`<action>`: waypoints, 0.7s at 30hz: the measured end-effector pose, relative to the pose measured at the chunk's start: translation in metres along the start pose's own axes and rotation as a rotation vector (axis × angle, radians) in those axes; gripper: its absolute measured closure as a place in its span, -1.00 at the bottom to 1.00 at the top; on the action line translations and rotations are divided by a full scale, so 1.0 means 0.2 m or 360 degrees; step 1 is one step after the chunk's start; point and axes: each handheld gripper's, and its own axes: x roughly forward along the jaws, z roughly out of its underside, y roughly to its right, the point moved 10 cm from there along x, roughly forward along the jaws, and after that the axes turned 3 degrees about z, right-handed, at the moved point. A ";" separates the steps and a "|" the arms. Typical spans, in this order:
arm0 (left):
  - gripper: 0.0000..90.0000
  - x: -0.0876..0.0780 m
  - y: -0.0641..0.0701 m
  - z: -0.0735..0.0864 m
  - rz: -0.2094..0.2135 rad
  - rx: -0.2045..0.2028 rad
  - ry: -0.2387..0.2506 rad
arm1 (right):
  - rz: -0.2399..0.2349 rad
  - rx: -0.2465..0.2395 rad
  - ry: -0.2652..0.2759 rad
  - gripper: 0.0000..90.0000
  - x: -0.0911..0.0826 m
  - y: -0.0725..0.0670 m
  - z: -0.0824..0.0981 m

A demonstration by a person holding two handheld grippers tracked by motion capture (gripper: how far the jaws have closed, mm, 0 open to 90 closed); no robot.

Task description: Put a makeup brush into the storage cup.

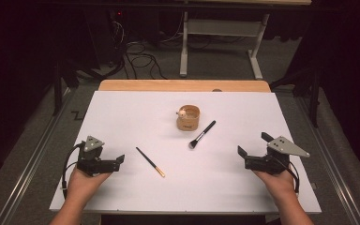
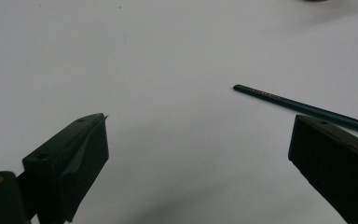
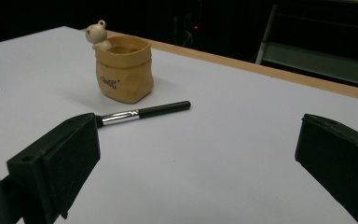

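Observation:
A tan bag-shaped pot [image 1: 188, 118] with a small bear figure on its rim stands mid-table; the right gripper view shows the pot [image 3: 123, 74] ahead to the left. A black makeup brush [image 1: 202, 134] lies just right of it, and its handle [image 3: 154, 111] runs in front of the pot. A dark pencil [image 1: 150, 161] with a gold end lies left of centre. My left gripper [image 1: 118, 161] rests at the left, open and empty, with the pencil [image 2: 303, 108] ahead by its right jaw. My right gripper [image 1: 253, 144] rests at the right, open and empty [image 3: 200, 135].
A white board [image 1: 122, 112] covers the wooden table [image 1: 168, 85], whose far edge shows beyond it. Past the table are a metal frame [image 1: 258, 56] and cables on the floor. Dark rails run along both sides.

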 end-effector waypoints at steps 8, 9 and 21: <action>-0.87 0.01 0.00 0.00 0.0006 -0.0020 -0.0019 | 0.0001 -0.0066 0.0016 -0.99 -0.01 -0.03 0.01; -0.87 0.01 0.00 0.00 0.0012 -0.0027 -0.0021 | -0.0002 -0.0057 0.0016 -0.99 -0.02 -0.03 0.01; -0.99 -0.02 0.02 -0.05 0.0033 -0.0108 -0.0050 | -0.0012 -0.0002 0.0082 -0.99 -0.07 -0.01 0.01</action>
